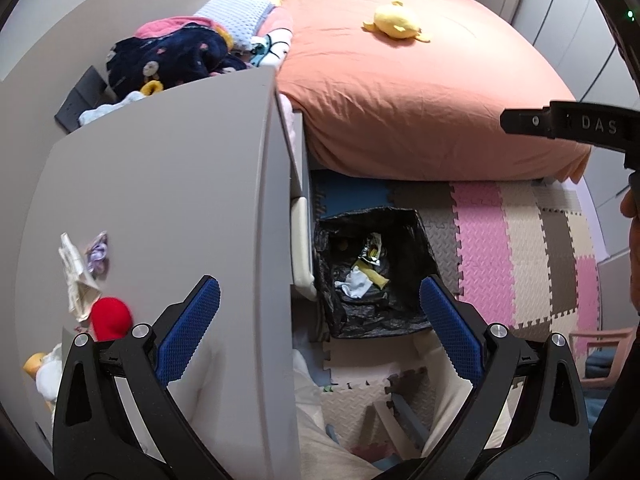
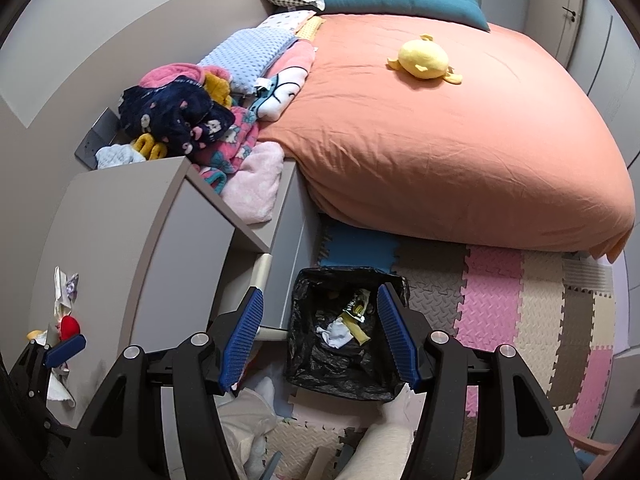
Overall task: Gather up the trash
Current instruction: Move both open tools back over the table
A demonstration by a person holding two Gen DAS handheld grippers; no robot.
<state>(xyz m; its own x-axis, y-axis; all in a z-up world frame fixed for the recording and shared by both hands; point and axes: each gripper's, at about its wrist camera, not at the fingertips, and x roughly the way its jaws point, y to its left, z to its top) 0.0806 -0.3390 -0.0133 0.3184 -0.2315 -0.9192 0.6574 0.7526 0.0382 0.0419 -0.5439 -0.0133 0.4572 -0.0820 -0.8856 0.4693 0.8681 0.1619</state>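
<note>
A bin lined with a black bag (image 1: 412, 312) (image 2: 304, 364) stands on the floor beside the grey nightstand (image 1: 168, 208) (image 2: 104, 232). It holds a white tissue (image 1: 356, 283) (image 2: 335, 333) and yellow wrappers (image 1: 372, 256) (image 2: 356, 306). Crumpled paper trash (image 1: 76, 276) (image 2: 63, 292) lies on the nightstand top at the left, next to a red object (image 1: 110, 318) (image 2: 70, 327). My left gripper (image 1: 320, 328) is open and empty, over the nightstand edge and bin. My right gripper (image 2: 320, 336) is open and empty above the bin.
A bed with an orange cover (image 1: 400, 92) (image 2: 440, 140) and a yellow plush (image 1: 396, 22) (image 2: 426, 58) fills the back. A clothes pile (image 1: 176, 60) (image 2: 192, 128) sits behind the nightstand. Foam mats (image 1: 520, 248) (image 2: 520, 304) cover the floor.
</note>
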